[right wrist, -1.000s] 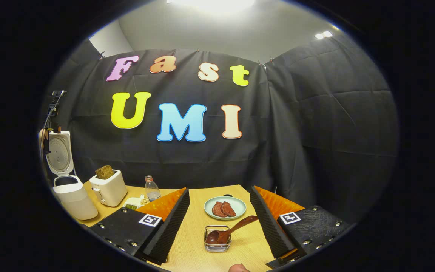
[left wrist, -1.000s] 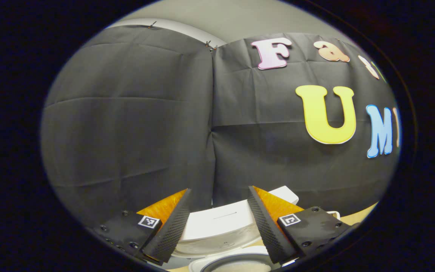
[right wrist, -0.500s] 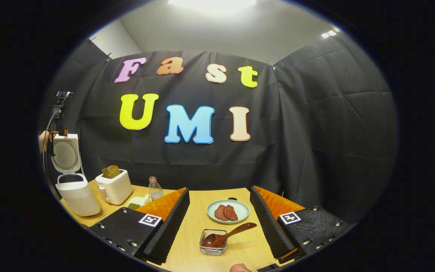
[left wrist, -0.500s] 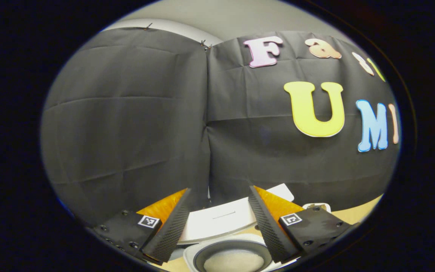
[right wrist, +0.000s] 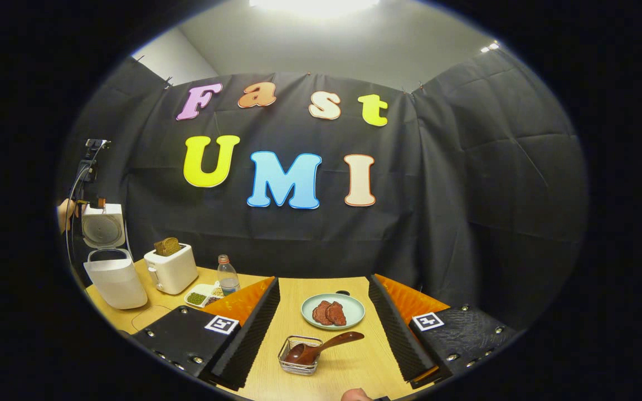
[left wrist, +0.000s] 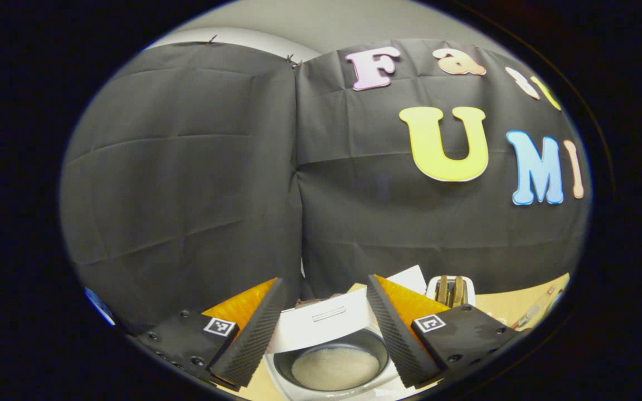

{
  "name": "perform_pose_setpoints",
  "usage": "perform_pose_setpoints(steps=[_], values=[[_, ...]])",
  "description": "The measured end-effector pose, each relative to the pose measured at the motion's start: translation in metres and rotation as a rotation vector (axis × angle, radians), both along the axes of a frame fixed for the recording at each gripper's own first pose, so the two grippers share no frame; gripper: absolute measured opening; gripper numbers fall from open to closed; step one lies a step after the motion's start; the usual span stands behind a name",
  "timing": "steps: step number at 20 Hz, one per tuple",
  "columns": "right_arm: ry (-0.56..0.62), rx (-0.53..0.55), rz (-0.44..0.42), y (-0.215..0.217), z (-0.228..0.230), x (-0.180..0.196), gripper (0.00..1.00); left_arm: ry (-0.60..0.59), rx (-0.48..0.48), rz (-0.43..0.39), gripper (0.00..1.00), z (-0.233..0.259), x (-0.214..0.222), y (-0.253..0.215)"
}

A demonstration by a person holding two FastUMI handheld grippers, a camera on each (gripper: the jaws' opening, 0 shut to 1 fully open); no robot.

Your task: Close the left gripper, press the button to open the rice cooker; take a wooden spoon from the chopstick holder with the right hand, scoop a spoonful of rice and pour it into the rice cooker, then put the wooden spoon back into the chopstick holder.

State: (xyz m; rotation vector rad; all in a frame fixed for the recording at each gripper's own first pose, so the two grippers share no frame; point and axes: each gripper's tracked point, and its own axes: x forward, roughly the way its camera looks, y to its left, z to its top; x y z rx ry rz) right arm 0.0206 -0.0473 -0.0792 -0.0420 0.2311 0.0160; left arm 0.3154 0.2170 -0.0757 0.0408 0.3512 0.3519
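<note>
Both grippers, left gripper and right gripper, I hold spread, gripping nothing. Rice cooker stands open (rice inside). Wooden spoon rests in chopstick holder.

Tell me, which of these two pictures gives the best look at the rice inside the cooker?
The left gripper view. It looks down into the open rice cooker, so the white rice in the dark inner pot shows between the gripper's fingers. The right gripper view shows the cooker far off from the side, lid up, its inside hidden.

Rice cooker open; wooden spoon in holder.
</note>
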Motion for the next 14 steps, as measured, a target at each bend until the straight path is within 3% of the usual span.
perform_pose_setpoints(steps=[11, 14], values=[[0.024, -0.034, 0.073, -0.007, -0.013, -0.002, 0.97, 0.091, -0.035, 0.014, 0.98, -0.028, -0.028, -0.022], [0.044, -0.021, 0.081, -0.008, -0.02, -0.003, 0.98, 0.122, -0.088, 0.026, 0.98, -0.041, -0.032, -0.03]])
